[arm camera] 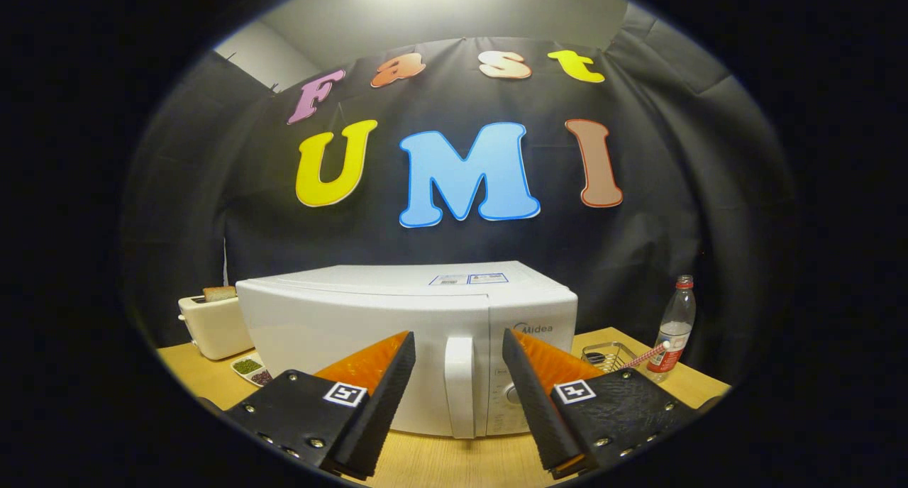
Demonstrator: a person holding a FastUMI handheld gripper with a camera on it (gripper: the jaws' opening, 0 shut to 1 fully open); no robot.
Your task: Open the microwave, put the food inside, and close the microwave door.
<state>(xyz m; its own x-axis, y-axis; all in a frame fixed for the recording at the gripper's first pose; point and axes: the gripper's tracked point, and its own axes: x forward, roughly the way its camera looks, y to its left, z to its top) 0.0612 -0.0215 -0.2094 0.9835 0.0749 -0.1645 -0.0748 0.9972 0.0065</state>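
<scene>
Gripper view: tool (458,346) is spread wide, holding nothing, both fingers apart and hovering over the wooden surface (440,463). White microwave (408,346) sits straight ahead on that surface, door closed. Its vertical door handle (460,385) lines up in the gap between the fingers, just beyond the tips, not touched yet. Control panel with a round knob (511,394) sits right of the handle, partly hidden behind the right finger.

Handling guess: the microwave is a heavy rigid box and should stay put when the door is pulled. The handle is stiff smooth plastic, probably a bit slippery, so take it mid-height with one finger either side, or hook behind it, and swing the door outward. Hinge is likely on the left side, since the handle sits at the door's right edge.

Containers: small white divided dish (250,368) left of the microwave holds green bits in one compartment and dark bits in the next. Cream toaster (213,325) behind it has a slice of bread (219,293) sticking up from the slot. Wire basket (611,355) on the right, contents unclear. Plastic bottle (674,325) with red cap stands beyond the basket, looks near empty. Which item is the food for the microwave I cannot tell
</scene>
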